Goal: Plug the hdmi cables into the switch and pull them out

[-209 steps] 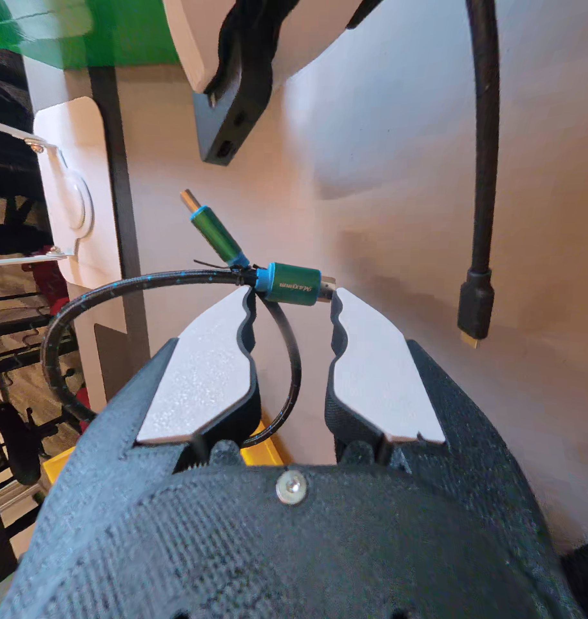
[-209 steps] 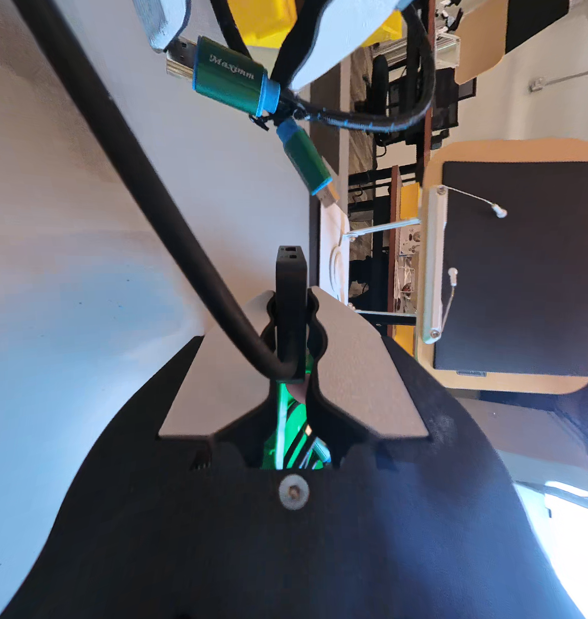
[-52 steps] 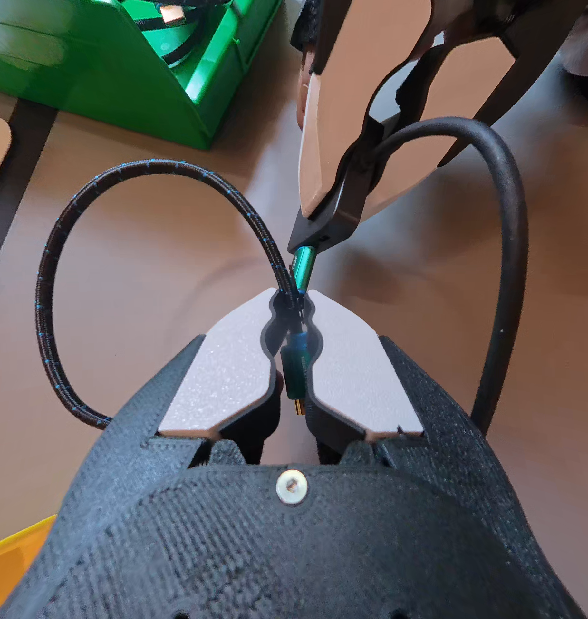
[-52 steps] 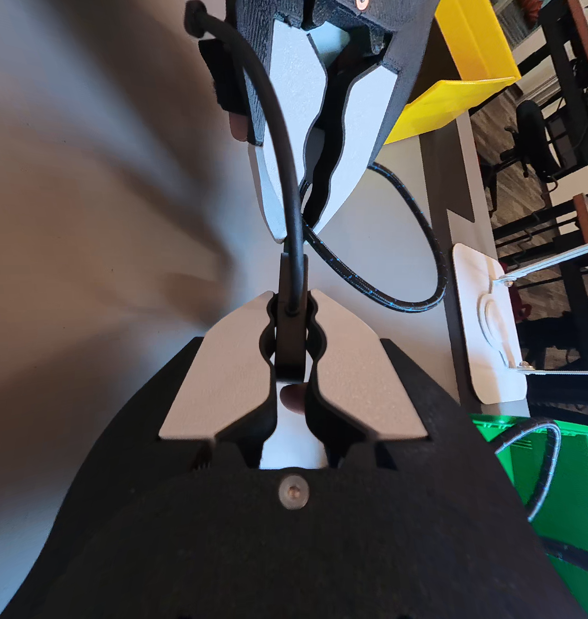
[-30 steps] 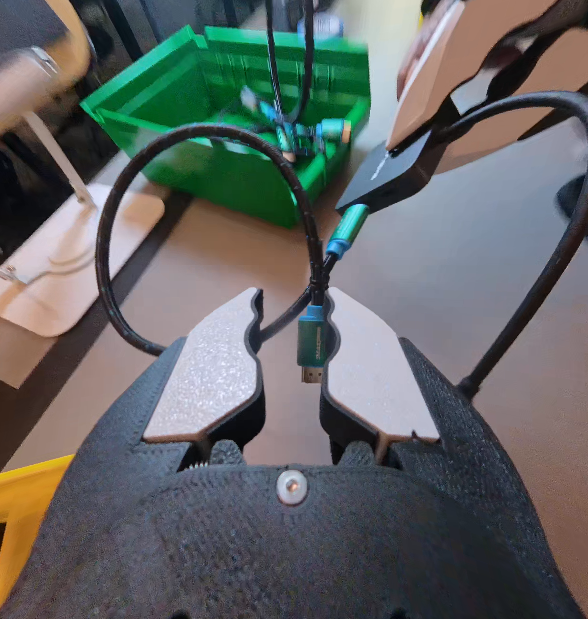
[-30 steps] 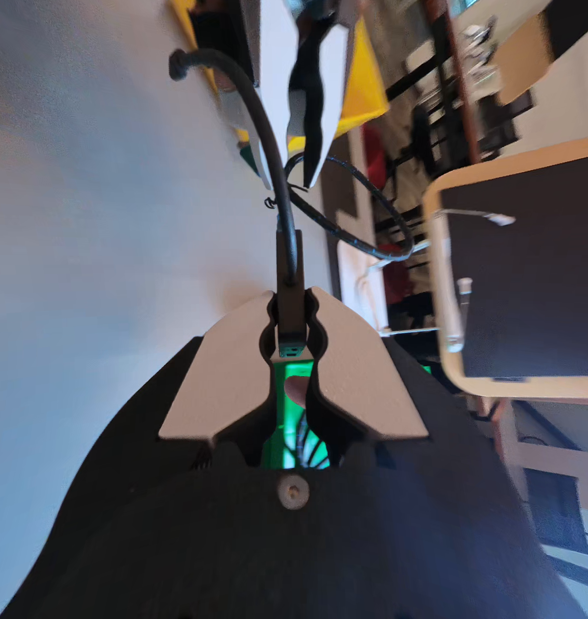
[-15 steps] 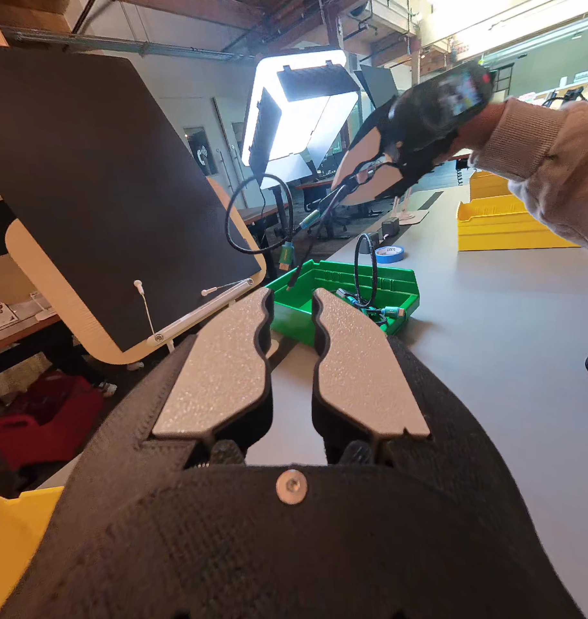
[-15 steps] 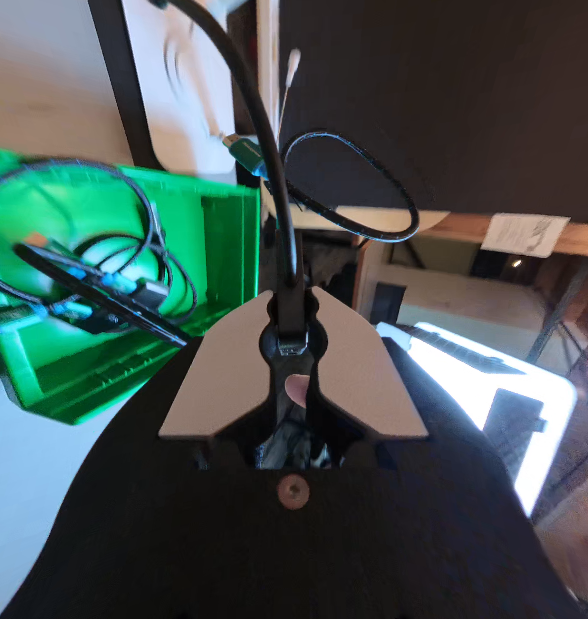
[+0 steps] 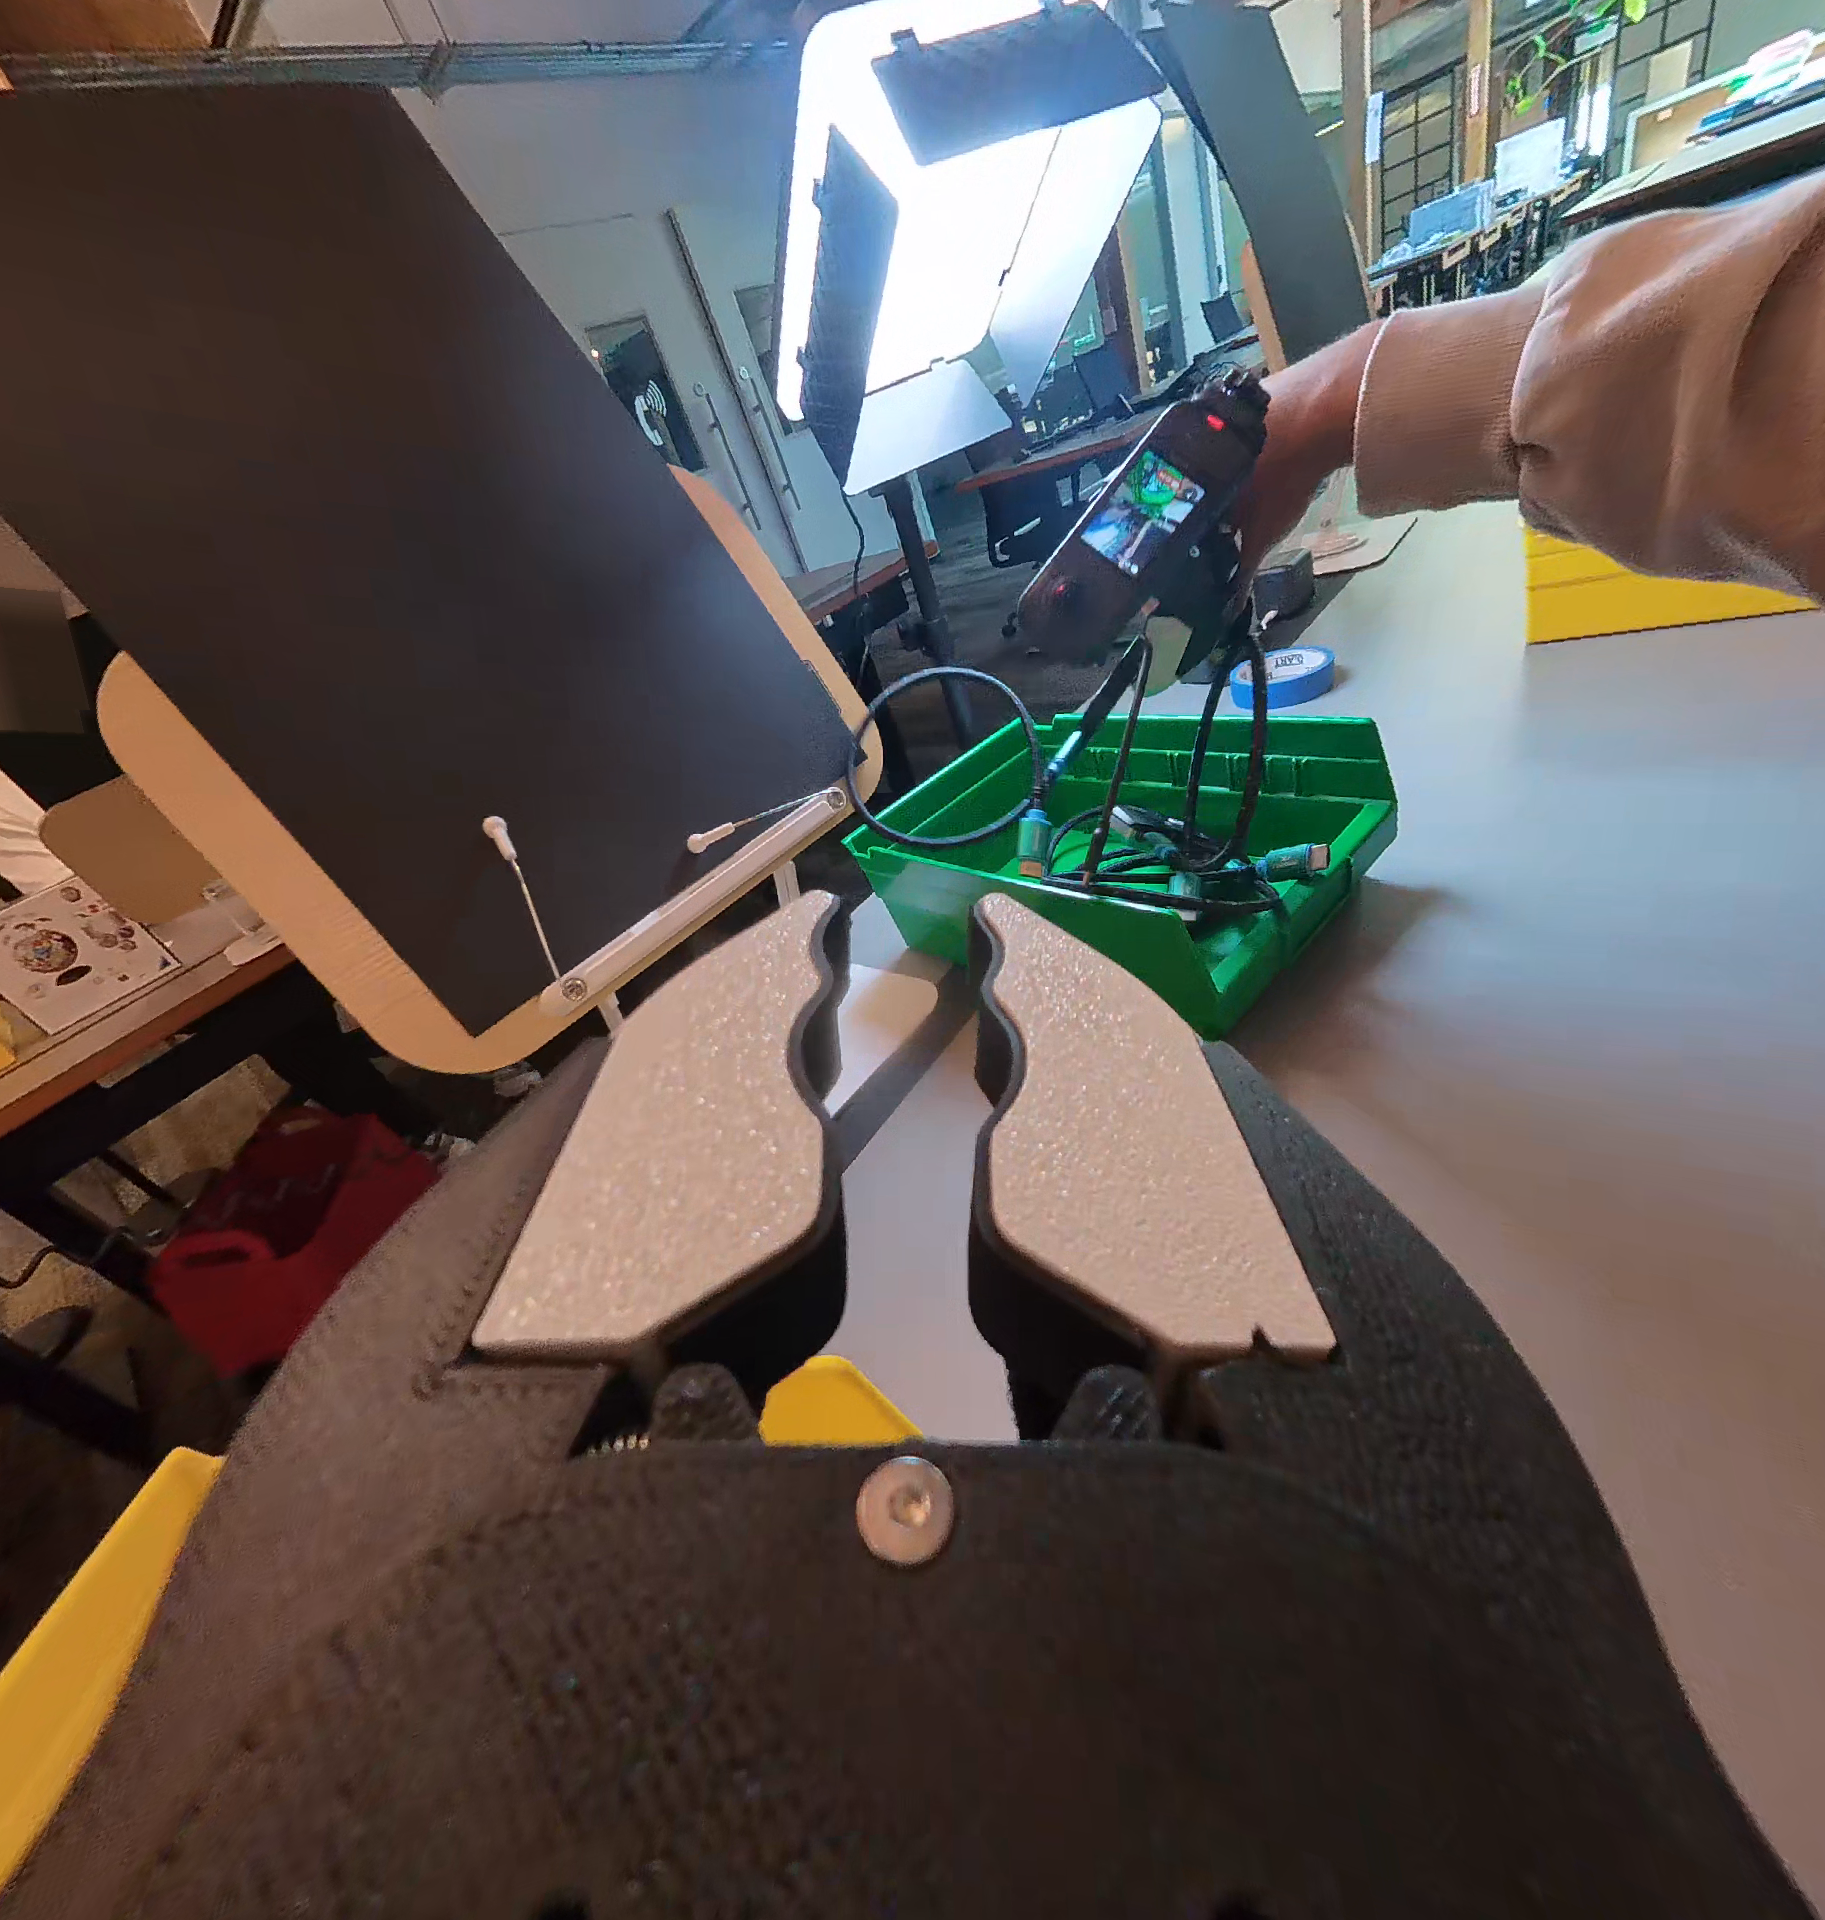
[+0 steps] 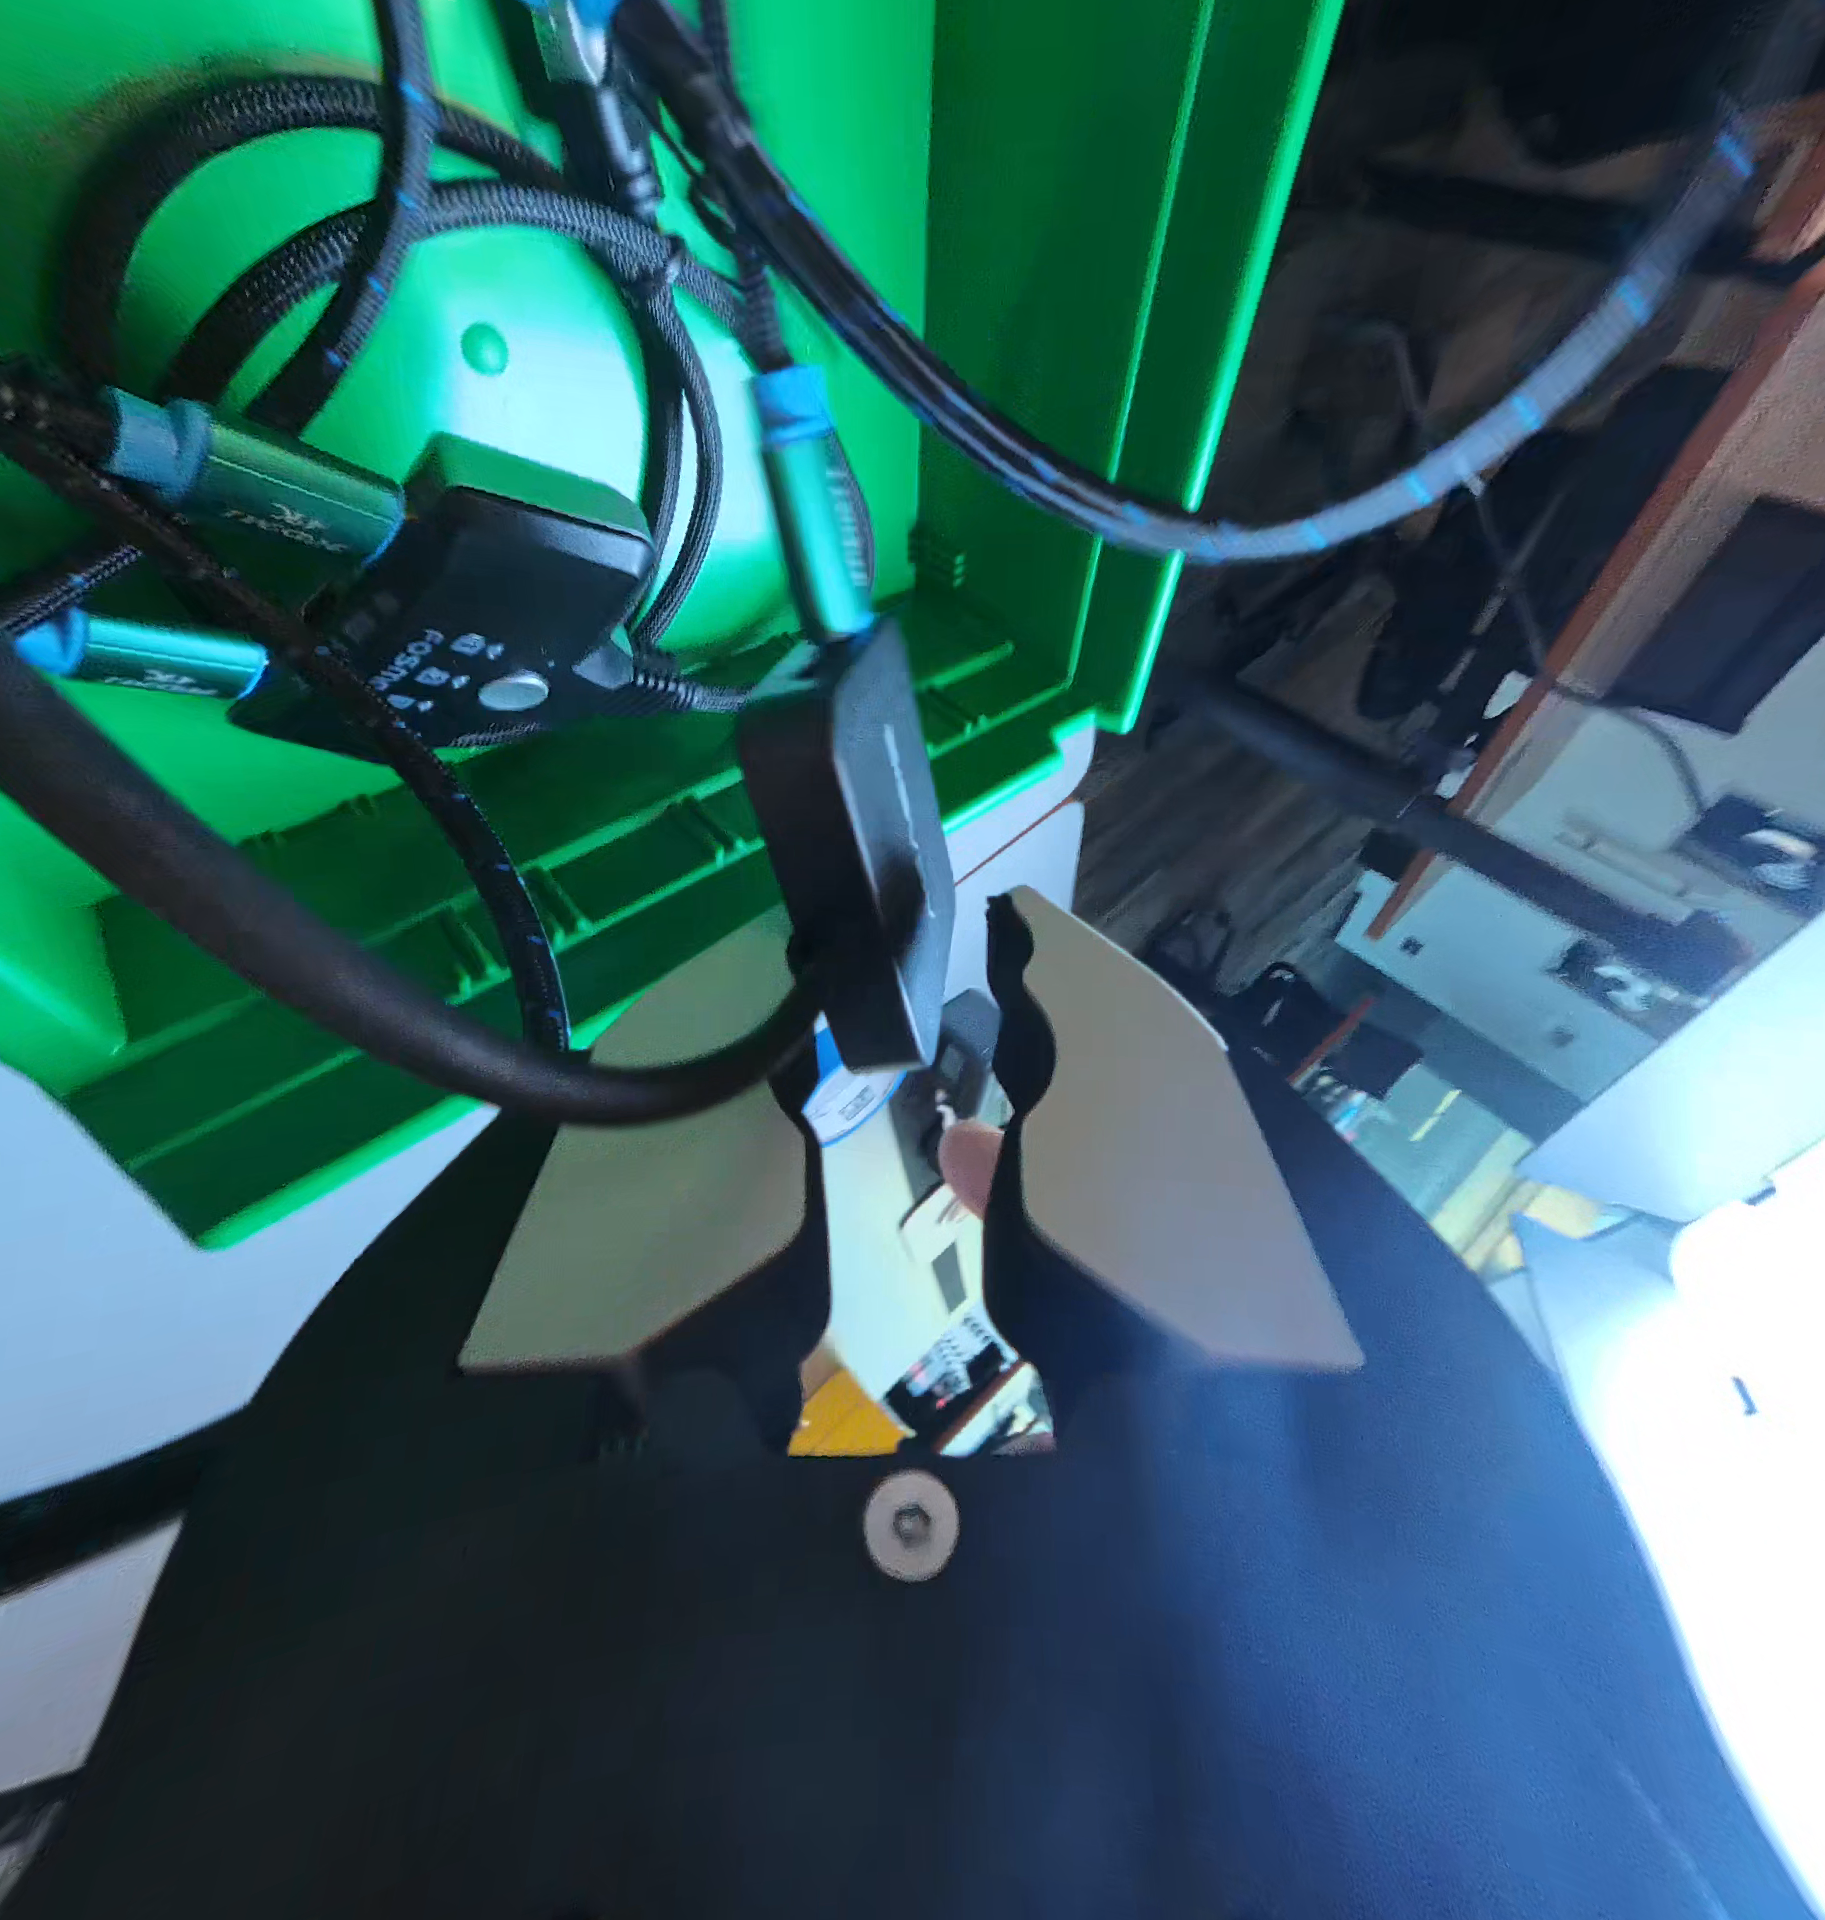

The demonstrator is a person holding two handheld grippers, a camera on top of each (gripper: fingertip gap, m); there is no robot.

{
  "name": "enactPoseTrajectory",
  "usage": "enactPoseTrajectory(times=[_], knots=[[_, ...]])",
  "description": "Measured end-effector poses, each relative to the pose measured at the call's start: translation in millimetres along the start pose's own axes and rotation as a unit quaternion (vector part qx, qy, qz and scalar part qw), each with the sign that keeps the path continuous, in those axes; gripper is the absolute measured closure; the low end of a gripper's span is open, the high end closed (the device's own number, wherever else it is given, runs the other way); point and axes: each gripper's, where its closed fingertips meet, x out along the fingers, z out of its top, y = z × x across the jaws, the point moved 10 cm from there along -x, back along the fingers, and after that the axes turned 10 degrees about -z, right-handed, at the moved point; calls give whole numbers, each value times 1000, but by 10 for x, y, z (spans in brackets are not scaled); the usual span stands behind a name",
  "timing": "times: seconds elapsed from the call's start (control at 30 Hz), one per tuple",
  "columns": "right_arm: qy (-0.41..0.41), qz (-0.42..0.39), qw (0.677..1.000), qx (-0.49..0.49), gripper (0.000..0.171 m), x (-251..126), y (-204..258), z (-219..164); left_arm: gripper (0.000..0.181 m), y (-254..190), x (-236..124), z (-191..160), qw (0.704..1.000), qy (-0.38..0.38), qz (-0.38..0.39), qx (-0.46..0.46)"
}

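Left gripper (image 9: 903,925) parted, empty, above grey table (image 9: 1573,1039). Right gripper (image 10: 913,935) spread over green plastic bin (image 10: 1043,364); flat black switch (image 10: 866,852) rests loose between its fingers.

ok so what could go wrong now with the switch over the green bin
1. The right gripper is open around the switch, so the switch may drop with the green plug still in it.
2. The braided cable loops out past the green bin wall and could snag on the rim.
3. It may tangle with the second switch lying in the bin.
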Motion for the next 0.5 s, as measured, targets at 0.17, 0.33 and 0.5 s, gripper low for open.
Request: enactPoseTrajectory(times=[0.17,0.33,0.5], knots=[[-11,-15,999,38,136,-183,-118,-285,156,46,2,-68,1000,14,0,-10],[-83,-97,985,116,138,-474,-291,-573,152,55,54,-173,998,53,-2,-15],[-162,-126,963,177,139,-794,-265,-836,146,86,106,-368,991,128,-13,-33]])
